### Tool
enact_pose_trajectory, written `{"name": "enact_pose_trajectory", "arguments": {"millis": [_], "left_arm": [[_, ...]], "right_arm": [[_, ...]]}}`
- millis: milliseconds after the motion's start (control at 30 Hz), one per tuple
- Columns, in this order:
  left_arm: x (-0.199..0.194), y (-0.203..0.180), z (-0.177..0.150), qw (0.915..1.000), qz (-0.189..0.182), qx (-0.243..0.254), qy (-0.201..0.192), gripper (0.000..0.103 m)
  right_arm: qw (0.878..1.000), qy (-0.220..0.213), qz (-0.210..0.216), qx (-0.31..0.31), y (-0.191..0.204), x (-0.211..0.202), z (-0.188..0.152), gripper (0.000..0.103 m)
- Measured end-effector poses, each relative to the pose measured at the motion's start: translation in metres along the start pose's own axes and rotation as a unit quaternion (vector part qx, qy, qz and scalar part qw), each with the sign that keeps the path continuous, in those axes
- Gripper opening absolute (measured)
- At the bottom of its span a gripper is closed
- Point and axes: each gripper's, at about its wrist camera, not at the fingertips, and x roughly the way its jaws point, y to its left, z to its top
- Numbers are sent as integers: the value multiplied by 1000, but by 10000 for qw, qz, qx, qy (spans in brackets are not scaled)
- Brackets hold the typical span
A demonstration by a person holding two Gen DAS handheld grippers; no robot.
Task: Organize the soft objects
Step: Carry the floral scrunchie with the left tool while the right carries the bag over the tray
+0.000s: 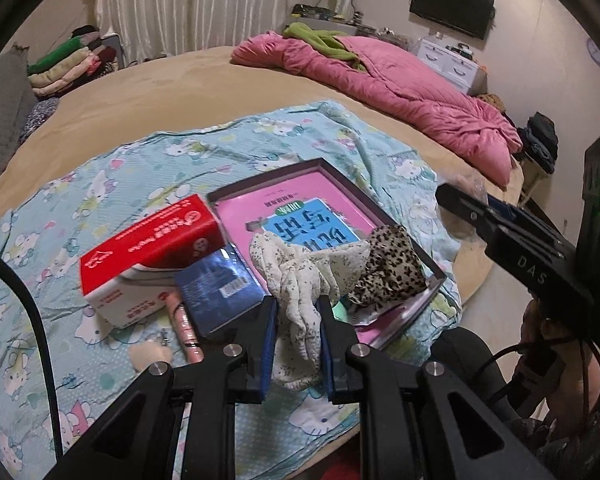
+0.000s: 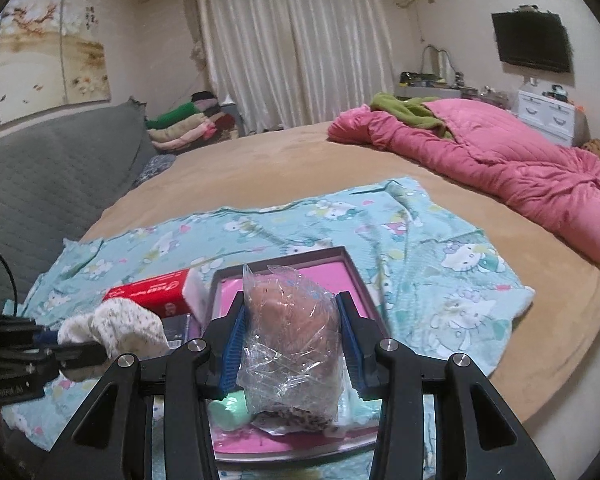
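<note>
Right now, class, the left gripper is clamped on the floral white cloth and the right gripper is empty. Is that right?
Not quite. The right gripper is not empty: the right wrist view shows it clamped on a clear plastic bag. The left gripper does hold the floral white cloth.

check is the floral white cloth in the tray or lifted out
Lifted out: the white floral cloth hangs bunched between the left gripper pads, above the tray.

My left camera sits just behind my jaws, tilted steeply down at the tray [image 1: 432,258] on the blue sheet [image 1: 148,176], close up. My right camera looks flatter across the bed [image 2: 284,160] toward the curtains [image 2: 296,44]. Both share the tray, red box [image 1: 152,248], pink quilt [image 1: 400,92] and wall screen [image 2: 532,42].
</note>
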Motion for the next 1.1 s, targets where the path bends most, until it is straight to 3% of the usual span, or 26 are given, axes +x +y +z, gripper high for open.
{"name": "enact_pose_trajectory", "arguments": {"millis": [467, 1100], "left_arm": [[40, -41, -4, 9984, -267, 312, 395, 19], [104, -62, -11, 9941, -493, 294, 920, 19]], "right_arm": [[9990, 98, -288, 314, -31, 7, -9, 44], [9952, 462, -622, 601, -70, 26, -33, 44]]}}
